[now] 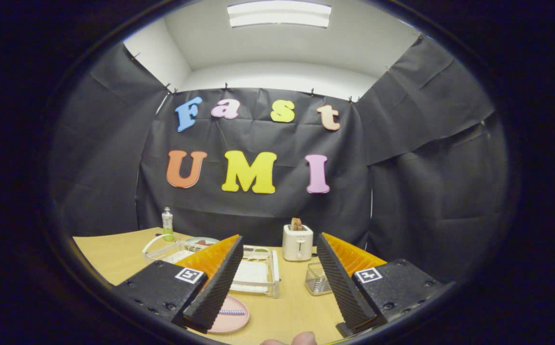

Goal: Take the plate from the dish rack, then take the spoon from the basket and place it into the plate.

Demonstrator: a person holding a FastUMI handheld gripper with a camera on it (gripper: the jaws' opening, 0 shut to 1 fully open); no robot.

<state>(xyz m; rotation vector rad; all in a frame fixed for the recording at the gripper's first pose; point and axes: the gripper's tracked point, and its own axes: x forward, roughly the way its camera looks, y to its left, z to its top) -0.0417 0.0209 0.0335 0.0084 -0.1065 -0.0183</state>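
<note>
The tool [277, 287] hangs above the desk [114, 254] with fingers spread wide, holding nothing. The pink plate [232, 316] lies flat on the desk beside the left finger — the spoon [232, 312] already across it, long axis sideways. The basket [318, 279] sits ahead, between the fingers, near the dish rack [258, 275].
</note>
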